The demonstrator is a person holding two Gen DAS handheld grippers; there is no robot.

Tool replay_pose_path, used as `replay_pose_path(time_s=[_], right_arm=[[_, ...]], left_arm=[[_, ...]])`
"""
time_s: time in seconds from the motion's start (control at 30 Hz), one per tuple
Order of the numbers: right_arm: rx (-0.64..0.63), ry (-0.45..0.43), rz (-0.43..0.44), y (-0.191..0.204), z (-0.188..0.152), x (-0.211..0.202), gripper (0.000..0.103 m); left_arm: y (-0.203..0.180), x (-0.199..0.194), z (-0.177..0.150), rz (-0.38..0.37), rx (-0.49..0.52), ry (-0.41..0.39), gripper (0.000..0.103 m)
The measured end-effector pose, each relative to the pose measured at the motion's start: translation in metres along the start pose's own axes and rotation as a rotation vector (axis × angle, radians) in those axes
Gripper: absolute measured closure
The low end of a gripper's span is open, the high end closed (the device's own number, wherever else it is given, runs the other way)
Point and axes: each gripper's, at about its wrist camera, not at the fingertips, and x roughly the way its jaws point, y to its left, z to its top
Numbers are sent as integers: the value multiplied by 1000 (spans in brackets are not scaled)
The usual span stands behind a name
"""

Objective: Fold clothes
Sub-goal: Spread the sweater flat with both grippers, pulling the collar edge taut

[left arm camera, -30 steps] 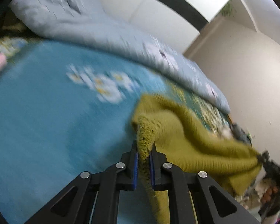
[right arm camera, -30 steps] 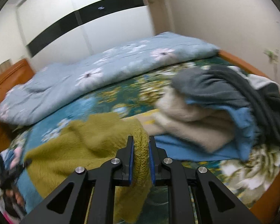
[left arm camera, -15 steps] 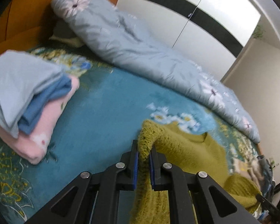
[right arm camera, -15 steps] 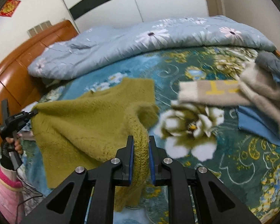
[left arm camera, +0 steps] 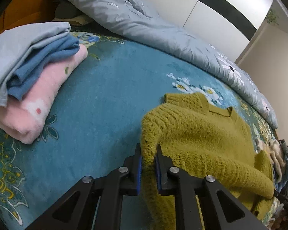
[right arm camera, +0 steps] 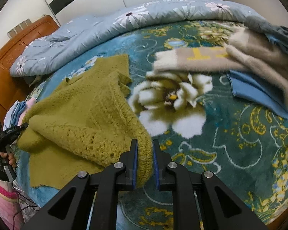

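An olive-green knitted sweater (left arm camera: 201, 134) lies spread on the teal floral bedspread (left arm camera: 105, 99), collar toward the quilt. My left gripper (left arm camera: 148, 153) pinches one bottom corner of it. Its jaws are opening, and the fabric still fills the gap between the pads. In the right wrist view the same sweater (right arm camera: 86, 115) drapes leftward from my right gripper (right arm camera: 145, 149), which is shut on the other corner. The left gripper (right arm camera: 7, 134) shows at the far left of that view, a hand (right arm camera: 8, 158) around its handle.
A folded stack of pink, blue and pale-blue clothes (left arm camera: 28, 76) sits left of the sweater. A grey-blue flowered quilt (left arm camera: 144, 23) runs along the back. Unfolded beige, grey and blue clothes (right arm camera: 249, 57) are heaped at the right. A wooden headboard (right arm camera: 9, 57) stands at the left.
Both grippers have come down toward the bed with the sweater. It hung bunched between them before and now rests spread over the bedspread. The folded stack has come into the left view.
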Motion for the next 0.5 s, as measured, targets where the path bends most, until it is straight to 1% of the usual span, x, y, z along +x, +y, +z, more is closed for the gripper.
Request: replay_pose_path(time_s=[0.07,0.13,0.17,0.2,0.23,0.3,0.37,0.43,0.5], right_arm=[[-18,-7,-1,3,5,-4,88],[-41,-25,-10,7,10,-10,86],[-52,-34,-14,9,12,-13,84],[-59,-45,-18,10,15,-18,79],[-66,-55,-22,11,19,-22,71],[-79,-80,-28,13,29,-31,64],[-108,-93,-25,22,51,-31,59],[-138,-106,-21,31,73,-30,54],[-167,-118,-16,40,95,-30,49]], left_arm=[[-2,-6,3,-16,20,-7,87],[-6,-13,6,-18,53,-21,80],[-8,-17,7,-17,70,-29,73],[-9,-22,9,-19,89,-40,65],[-11,-27,12,-25,106,-50,61],[-14,-35,18,-35,142,-68,48],[-26,-33,32,-18,206,-63,43],[-40,-28,47,6,278,-53,42],[-54,-21,62,17,346,-35,38]])
